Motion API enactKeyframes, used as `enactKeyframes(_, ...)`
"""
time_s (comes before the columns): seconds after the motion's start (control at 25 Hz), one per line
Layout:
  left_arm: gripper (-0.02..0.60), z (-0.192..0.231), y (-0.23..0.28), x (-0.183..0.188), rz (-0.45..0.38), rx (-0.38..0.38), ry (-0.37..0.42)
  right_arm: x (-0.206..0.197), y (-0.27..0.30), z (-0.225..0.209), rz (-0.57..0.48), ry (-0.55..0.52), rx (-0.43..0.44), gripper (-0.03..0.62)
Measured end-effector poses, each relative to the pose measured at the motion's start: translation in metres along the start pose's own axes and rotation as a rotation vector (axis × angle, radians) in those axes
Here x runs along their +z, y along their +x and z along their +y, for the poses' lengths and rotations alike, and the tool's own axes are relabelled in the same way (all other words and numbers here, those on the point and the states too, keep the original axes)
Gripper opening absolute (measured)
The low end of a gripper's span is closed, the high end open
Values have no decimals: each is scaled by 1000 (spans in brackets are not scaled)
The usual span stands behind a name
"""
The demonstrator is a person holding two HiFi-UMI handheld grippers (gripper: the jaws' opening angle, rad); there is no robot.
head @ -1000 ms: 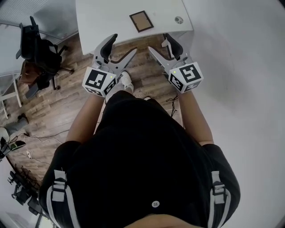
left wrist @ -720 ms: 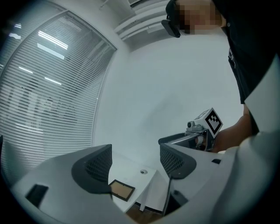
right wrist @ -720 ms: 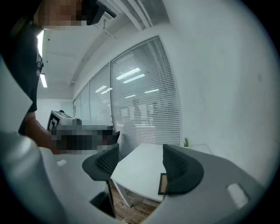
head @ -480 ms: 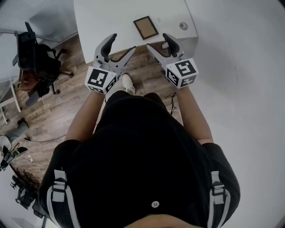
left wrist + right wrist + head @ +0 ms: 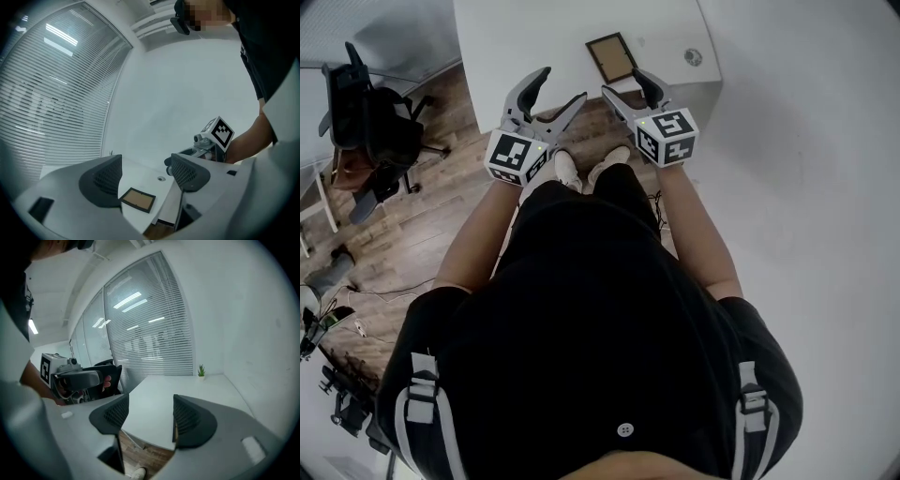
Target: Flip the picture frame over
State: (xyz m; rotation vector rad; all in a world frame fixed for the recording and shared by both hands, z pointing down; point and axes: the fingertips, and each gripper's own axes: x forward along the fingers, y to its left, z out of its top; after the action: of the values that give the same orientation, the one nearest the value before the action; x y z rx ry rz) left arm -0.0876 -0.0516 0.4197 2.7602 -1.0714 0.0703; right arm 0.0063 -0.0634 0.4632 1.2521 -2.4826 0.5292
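The picture frame (image 5: 610,56) lies flat on the white table (image 5: 516,37) near its front edge, dark rim around a brown panel. The left gripper view shows the frame (image 5: 138,199) low between the jaws, some way ahead. My left gripper (image 5: 555,94) hovers open over the floor just short of the table edge, to the frame's left. My right gripper (image 5: 630,86) is open at the table's front edge, just below the frame; its jaws have just been closing a little, with nothing between them. In the right gripper view, the right gripper (image 5: 150,416) looks across the bare tabletop (image 5: 154,399).
A small round grommet (image 5: 692,57) sits in the table right of the frame. Office chairs (image 5: 375,122) stand on the wooden floor (image 5: 450,197) at the left. A white wall (image 5: 806,187) runs along the right. A tiny potted plant (image 5: 201,370) stands at the table's far corner.
Both grippers have moved forward toward the table, the right one reaching its front edge below the frame. The person has stepped closer; both shoes now show under the grippers.
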Motion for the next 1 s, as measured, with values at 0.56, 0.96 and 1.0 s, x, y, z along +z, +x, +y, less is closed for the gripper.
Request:
enactKeyframes(0.56,331,51,48,-41,77,71,-38,-69,94,-58,223,33,-26,268)
enactKeyframes(0.96,331,62,81,-84,145,55,-35,-122,135,-91,329,45,-82,239)
enactKeyframes(1.0,331,63,83,-86,143,56,-35,-128,138,-93,343,44,-88,236)
